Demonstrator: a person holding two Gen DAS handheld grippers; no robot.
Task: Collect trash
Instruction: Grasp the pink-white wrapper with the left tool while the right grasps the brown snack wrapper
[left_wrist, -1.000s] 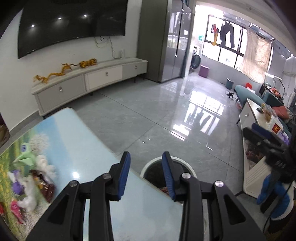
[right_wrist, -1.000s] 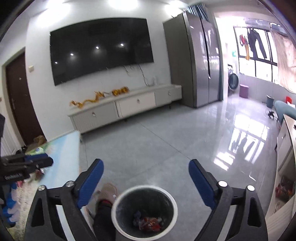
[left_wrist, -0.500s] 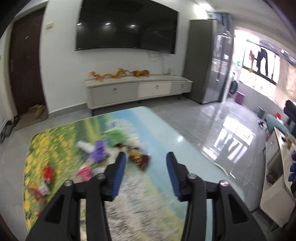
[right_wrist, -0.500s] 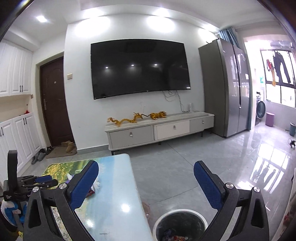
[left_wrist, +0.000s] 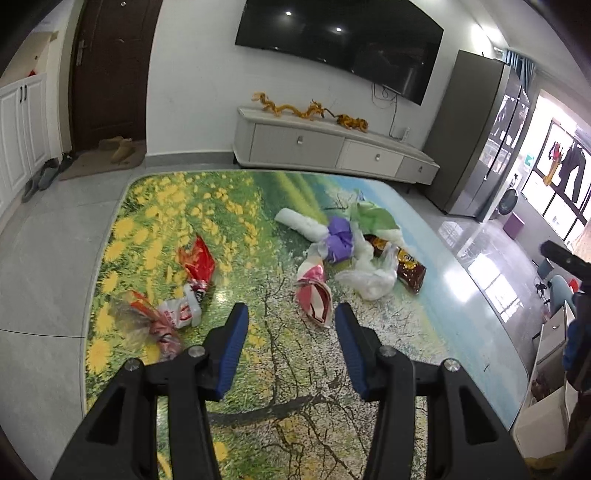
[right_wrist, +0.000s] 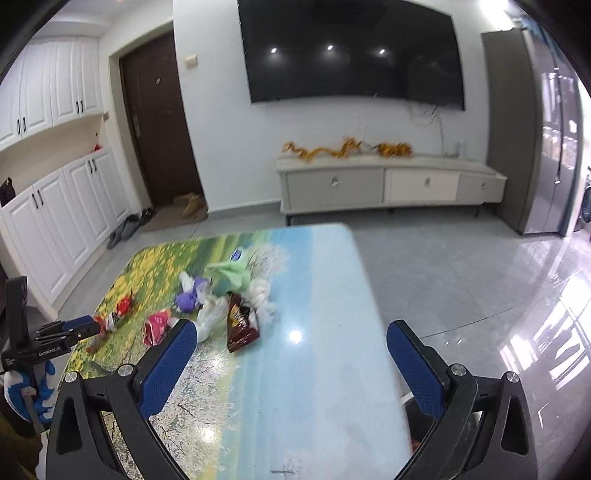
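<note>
Two grippers hover over the table (left_wrist: 461, 332), jaws apart and empty: the left gripper (left_wrist: 290, 345) moderately, the right gripper (right_wrist: 290, 363) wide. Just beyond the left lies a pink wrapper (left_wrist: 314, 295), then the trash pile (left_wrist: 362, 247); red wrappers (left_wrist: 195, 262) lie left. The table's right side is bare.

Beyond the right fingers (right_wrist: 166, 363), the trash pile (right_wrist: 229, 299) on the bench (right_wrist: 314, 350) is motion-blurred, its labels unreadable. Under the right-hand finger, a dark bin (right_wrist: 419, 421) shows only as a sliver behind the bench edge.
</note>
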